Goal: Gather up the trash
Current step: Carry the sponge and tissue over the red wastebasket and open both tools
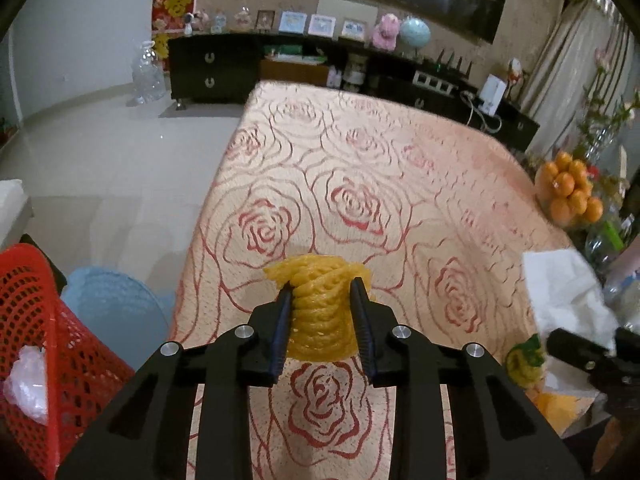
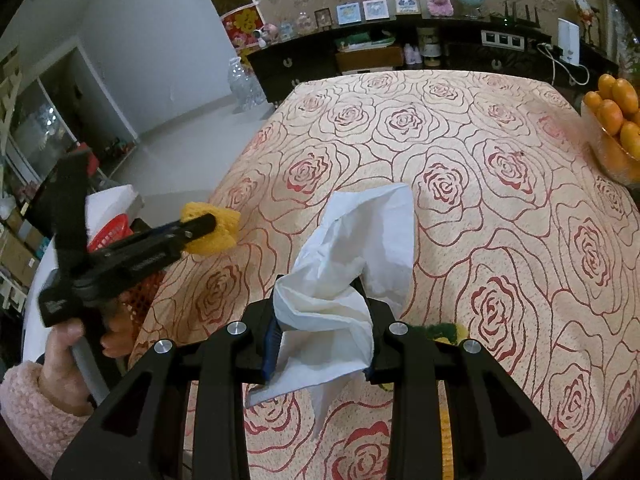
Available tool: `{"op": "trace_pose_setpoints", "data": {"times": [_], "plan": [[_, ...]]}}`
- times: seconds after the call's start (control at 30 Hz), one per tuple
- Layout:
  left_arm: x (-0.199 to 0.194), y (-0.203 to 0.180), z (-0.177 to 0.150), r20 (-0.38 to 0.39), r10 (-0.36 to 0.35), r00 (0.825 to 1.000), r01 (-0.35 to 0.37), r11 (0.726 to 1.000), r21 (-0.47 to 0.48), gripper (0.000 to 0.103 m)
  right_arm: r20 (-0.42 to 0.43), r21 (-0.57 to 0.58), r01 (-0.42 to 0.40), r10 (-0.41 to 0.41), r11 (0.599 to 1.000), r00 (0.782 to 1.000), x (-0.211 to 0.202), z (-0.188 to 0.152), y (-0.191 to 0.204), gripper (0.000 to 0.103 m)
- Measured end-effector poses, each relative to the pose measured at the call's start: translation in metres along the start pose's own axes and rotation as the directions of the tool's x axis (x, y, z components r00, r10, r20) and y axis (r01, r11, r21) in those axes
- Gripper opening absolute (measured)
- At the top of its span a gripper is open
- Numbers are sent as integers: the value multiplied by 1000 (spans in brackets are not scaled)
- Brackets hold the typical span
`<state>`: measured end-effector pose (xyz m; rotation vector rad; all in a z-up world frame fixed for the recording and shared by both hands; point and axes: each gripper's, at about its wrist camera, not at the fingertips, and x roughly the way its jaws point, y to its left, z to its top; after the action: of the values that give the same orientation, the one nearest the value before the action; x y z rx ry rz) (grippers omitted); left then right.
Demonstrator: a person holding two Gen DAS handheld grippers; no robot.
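Red basket (image 1: 48, 320): at the far left of the left wrist view, beside the table and below its top; a clear plastic scrap already lies inside. Judged to be the trash bin for this task.
Left gripper (image 1: 322, 294): clamped on a yellow foam fruit net (image 1: 320, 312), pads pressing both flanks so the mesh bunches between them. The net is held just above the rose-patterned tablecloth (image 1: 360, 168).
Step in hand: carrying the net leftward to the basket. Keep the squeeze steady, since foam mesh is springy and can slip; bring it right over the basket's mouth before letting go.
Right gripper (image 2: 320, 320): closed on a crumpled white tissue (image 2: 360, 240), which drapes forward and hangs loosely below the jaws over the cloth.
Tissue handling: light and floppy, so move slowly or the trailing corner may drag.
Near right: a green-and-yellow scrap (image 1: 524, 356) lies on the cloth, possibly another net; blurred, so unsure.
Far right: a bowl of oranges (image 1: 568, 192), not trash.
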<state>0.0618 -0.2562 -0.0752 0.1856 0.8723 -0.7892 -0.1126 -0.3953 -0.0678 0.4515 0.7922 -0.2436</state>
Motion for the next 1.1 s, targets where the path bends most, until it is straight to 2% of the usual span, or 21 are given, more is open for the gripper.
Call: {"op": "trace_pose_setpoints", "data": {"times": [0.4, 0.53, 0.77, 0.93, 1.03, 1.1], "plan": [[-69, -2, 10, 143, -3, 990, 1, 1000, 11, 27, 55, -8, -2, 2, 1000, 998, -11, 8, 7, 30], [-93, 1, 10, 195, 30, 980, -34, 999, 17, 27, 83, -39, 0, 3, 999, 997, -15, 12, 18, 30], [-128, 18, 0, 262, 164, 951, -175, 984, 22, 27, 88, -70, -17, 23, 997, 996, -11, 16, 36, 30], [-154, 39, -8, 286, 230, 930, -234, 972, -22, 27, 98, -105, -35, 45, 994, 994, -10, 20, 55, 30], [-170, 58, -14, 292, 288, 912, -280, 957, -72, 27, 102, -124, -39, 52, 991, 993, -8, 22, 66, 30], [-181, 69, -19, 309, 330, 892, -313, 944, -105, 27, 103, -143, -35, 50, 989, 993, -6, 23, 73, 30]]}}
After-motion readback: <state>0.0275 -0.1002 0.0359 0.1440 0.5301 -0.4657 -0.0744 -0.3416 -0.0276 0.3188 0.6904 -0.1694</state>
